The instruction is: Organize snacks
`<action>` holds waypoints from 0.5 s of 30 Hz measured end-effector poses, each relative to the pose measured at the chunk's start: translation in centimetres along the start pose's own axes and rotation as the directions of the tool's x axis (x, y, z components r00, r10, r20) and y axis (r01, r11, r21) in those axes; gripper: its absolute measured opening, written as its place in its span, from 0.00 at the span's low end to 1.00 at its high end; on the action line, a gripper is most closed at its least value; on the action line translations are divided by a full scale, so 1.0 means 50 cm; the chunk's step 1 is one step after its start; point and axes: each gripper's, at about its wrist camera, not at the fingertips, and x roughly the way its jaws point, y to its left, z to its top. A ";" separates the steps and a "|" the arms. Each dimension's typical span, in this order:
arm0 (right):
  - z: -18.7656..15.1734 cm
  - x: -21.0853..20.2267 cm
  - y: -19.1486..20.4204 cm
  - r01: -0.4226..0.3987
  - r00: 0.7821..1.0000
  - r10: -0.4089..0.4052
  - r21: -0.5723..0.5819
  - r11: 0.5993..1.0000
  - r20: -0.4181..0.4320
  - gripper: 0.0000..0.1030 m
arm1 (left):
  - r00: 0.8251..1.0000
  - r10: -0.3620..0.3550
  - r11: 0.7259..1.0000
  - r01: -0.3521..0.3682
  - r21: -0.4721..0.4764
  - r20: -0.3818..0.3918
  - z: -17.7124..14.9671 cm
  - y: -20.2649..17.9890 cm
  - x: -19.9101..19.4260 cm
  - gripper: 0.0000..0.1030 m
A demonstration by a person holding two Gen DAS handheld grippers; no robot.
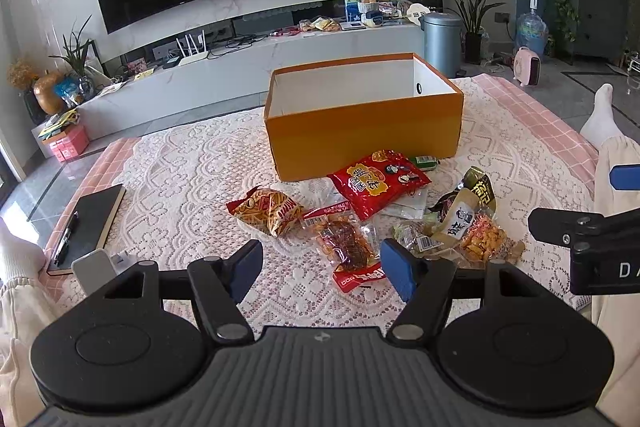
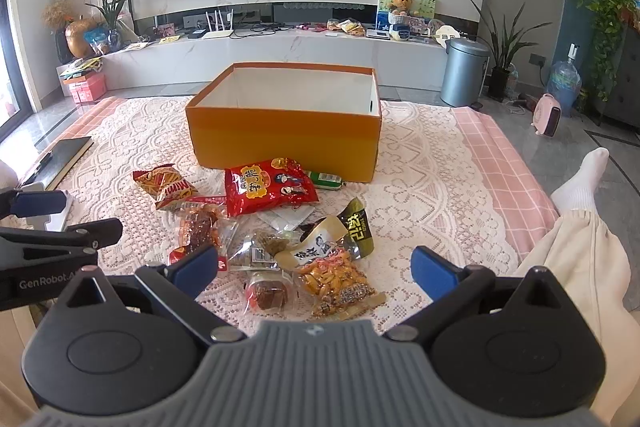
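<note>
Box: orange box (image 1: 364,143) stands open on the lace cloth (image 1: 180,179).
Snacks: snack packets (image 2: 272,187) lie just in front of the box.
Left hand-held gripper (image 1: 320,269): wide, holding nothing.
Right hand-held gripper (image 2: 316,269): wide, holding nothing.

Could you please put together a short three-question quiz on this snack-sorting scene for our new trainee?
1. True or false: the orange box already holds several snacks.
2. Which lies nearest the box's front wall? A) the big red snack bag B) the clear peanut pack C) the black notebook
3. In a few words, how do the left gripper and right gripper stand?

Key
1. False: what shows of its inside is bare, and the snacks lie on the lace cloth.
2. A.
3. Both open, holding nothing, above the snacks.
</note>
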 end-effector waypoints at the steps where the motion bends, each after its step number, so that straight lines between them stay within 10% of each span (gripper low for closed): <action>1: 0.000 0.000 0.000 0.000 1.000 0.000 -0.001 1.000 -0.001 0.97 | 1.000 0.000 1.000 0.000 0.001 -0.001 0.000 0.000 0.000 0.77; 15: 0.001 -0.002 -0.001 -0.003 1.000 0.003 -0.002 1.000 0.001 0.97 | 1.000 -0.002 1.000 0.002 -0.005 0.000 0.001 0.004 0.000 0.77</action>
